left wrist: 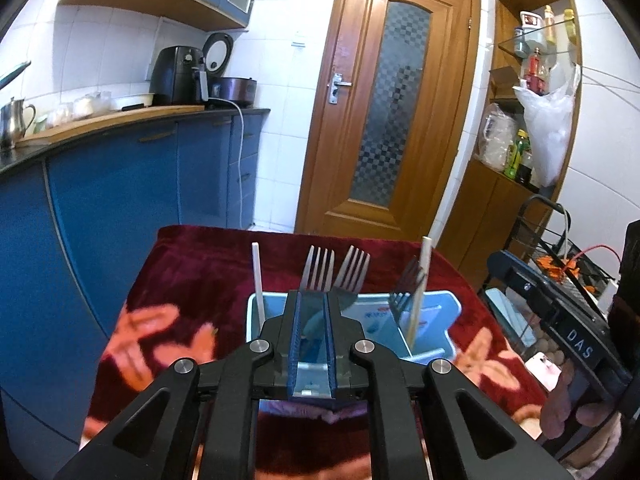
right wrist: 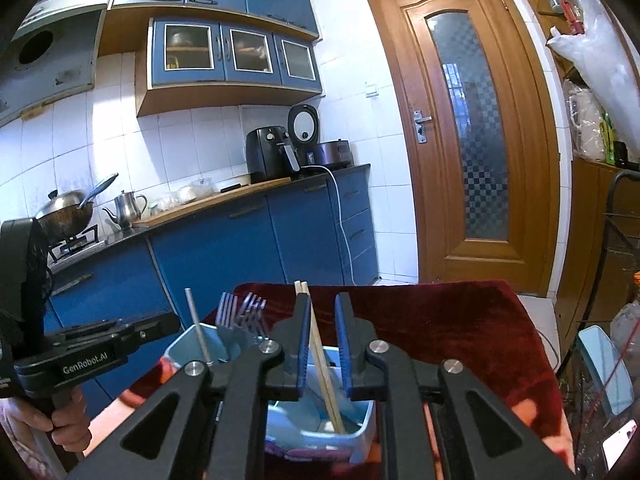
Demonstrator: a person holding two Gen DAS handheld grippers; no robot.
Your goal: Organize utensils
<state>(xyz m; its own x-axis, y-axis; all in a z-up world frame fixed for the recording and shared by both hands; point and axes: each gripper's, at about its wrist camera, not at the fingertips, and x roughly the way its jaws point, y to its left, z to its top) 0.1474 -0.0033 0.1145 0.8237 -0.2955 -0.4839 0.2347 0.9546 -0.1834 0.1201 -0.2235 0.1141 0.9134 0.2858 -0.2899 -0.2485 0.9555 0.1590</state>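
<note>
1. The left hand-held gripper (left wrist: 311, 312) has its blue-padded fingers (left wrist: 293, 336) drawn close together, pinching the handle of a fork (left wrist: 318, 270) that stands tines up between them, over the utensil holder (left wrist: 436, 314).
2. The right hand-held gripper (right wrist: 323, 320) has its fingers spread apart. A pair of chopsticks (right wrist: 322, 364) leans in the gap between them, close against the left finger (right wrist: 301, 344); contact cannot be confirmed.
3. The utensil holder is a light blue plastic box with several compartments. It sits on the table (left wrist: 192, 264), which is covered with a dark red cloth bearing orange flower shapes.
4. Contents of the utensil holder, as seen from the left wrist camera:
   - a white straw-like stick (left wrist: 258, 280), upright in the left compartment;
   - a second fork (left wrist: 353, 268), tines up, just right of the pinched fork;
   - a third fork (left wrist: 405, 292), tines up, in the right compartment;
   - the chopsticks (left wrist: 420, 288), leaning in the right compartment, touching or just beside the third fork.
5. Beyond the utensil holder stand blue kitchen cabinets (left wrist: 120, 184) to the left and a wooden door (left wrist: 392, 104) straight behind.
</note>
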